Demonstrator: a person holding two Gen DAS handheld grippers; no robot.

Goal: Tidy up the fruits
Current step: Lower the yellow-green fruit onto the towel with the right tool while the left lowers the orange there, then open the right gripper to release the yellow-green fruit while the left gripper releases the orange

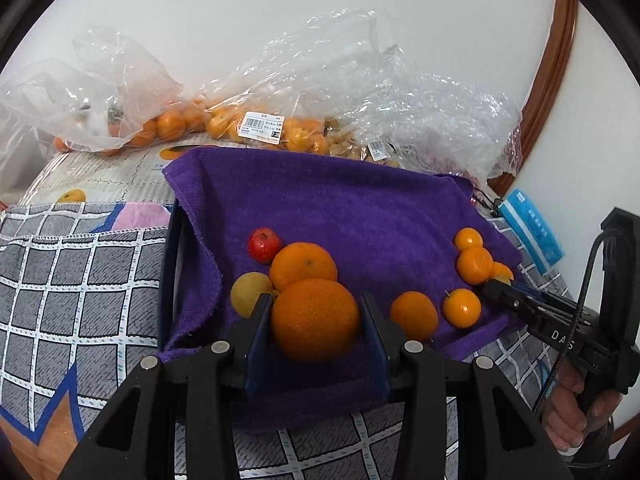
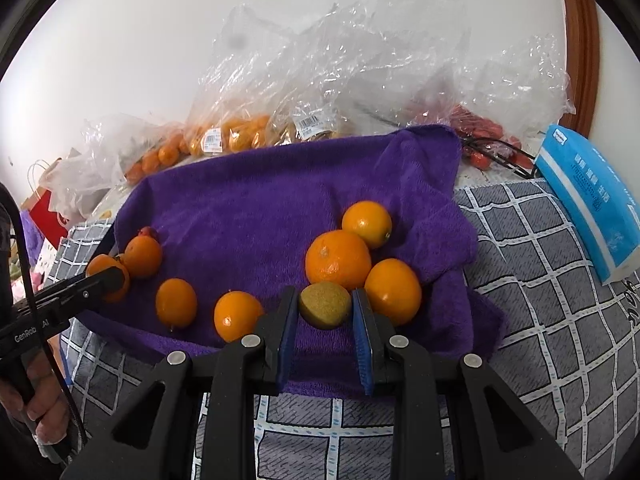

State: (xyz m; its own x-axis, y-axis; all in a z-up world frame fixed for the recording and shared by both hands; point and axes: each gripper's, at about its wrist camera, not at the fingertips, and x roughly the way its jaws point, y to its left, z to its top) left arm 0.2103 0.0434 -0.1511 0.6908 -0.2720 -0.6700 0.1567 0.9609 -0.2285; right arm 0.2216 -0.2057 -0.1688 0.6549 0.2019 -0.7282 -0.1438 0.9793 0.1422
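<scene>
My left gripper [image 1: 316, 314] is shut on a large orange [image 1: 316, 320] just above the purple towel [image 1: 340, 208]. Behind it lie a second big orange [image 1: 304, 266], a red apple [image 1: 263, 244] and a yellowish fruit [image 1: 248, 294]. My right gripper [image 2: 325, 312] is shut on a small yellow-green fruit [image 2: 325, 305], close against a cluster of three oranges [image 2: 338, 259]. Two more small oranges [image 2: 238, 315] lie between the groups. In the right wrist view the left gripper [image 2: 114, 278] shows at the far left with its orange [image 2: 102, 266].
Clear plastic bags of oranges [image 1: 224, 124] and a bag of red fruit [image 2: 480, 132] stand along the wall behind the towel. A blue packet [image 2: 592, 200] lies to the right. The towel rests on a grey checked cloth [image 2: 540, 280]. A hand [image 1: 576, 412] grips the right tool.
</scene>
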